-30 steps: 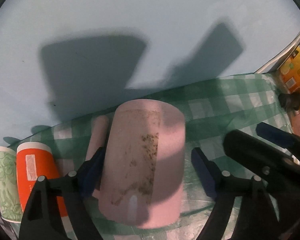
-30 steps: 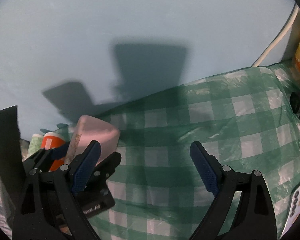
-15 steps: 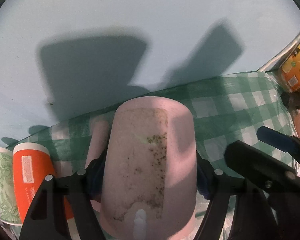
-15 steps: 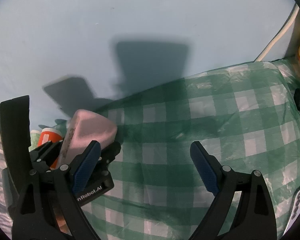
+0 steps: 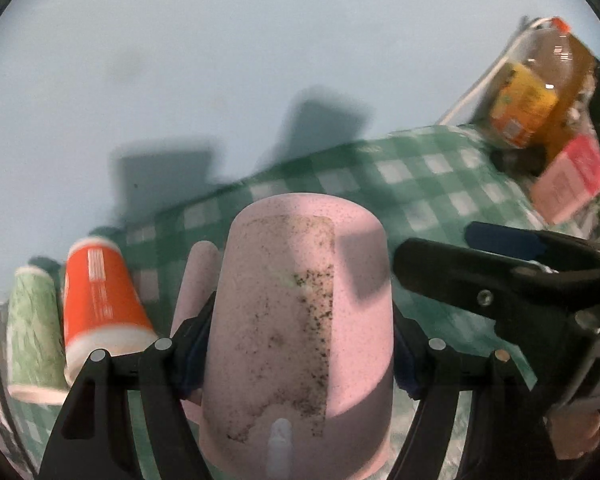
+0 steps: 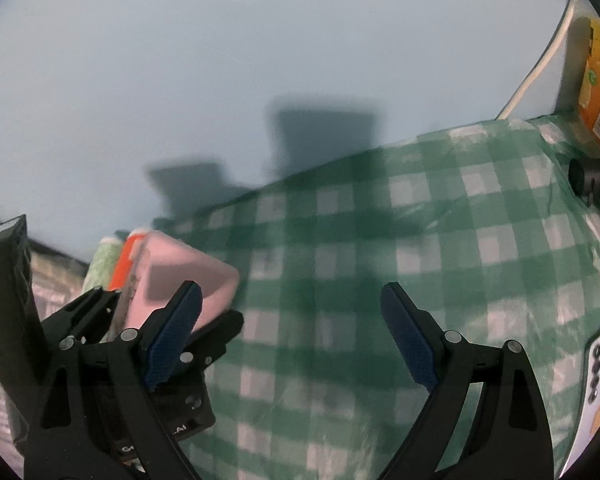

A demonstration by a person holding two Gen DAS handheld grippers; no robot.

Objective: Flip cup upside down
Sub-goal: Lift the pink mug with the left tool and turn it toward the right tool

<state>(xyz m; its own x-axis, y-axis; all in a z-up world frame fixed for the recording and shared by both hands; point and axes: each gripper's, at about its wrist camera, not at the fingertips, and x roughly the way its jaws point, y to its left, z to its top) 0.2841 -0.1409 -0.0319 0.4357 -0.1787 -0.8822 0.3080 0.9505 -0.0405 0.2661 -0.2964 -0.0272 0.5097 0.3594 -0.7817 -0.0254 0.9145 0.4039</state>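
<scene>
Left gripper (image 5: 296, 344) clamped on the pink cup (image 5: 300, 320), one finger pressing each side of the wall. Cup closed end up and away from the camera, rim toward the lens and cut off by the bottom frame edge; speckled label residue down the near side. Handle (image 5: 198, 276) half hidden behind the left finger. Whether the rim touches the tabletop (image 5: 420, 184): cannot tell.

Right gripper (image 6: 292, 340) spread wide, nothing between the fingers, over the green checked cloth (image 6: 360, 264). Same cup (image 6: 180, 284) seen at lower left in the right wrist view, partly masked by the left gripper's black frame.

Orange paper cup (image 5: 100, 304) and green patterned cup (image 5: 32, 336) inverted just beside the pink cup, both blurred. Bottle with orange label (image 5: 528, 100) and pink carton (image 5: 568, 176) at far right, carton partly cut off.

Against a second ago: fingers then apart around the cup, now closed on it; cup fills more of the view, more wall and the bottle come into sight; whole scene smeared by motion.
</scene>
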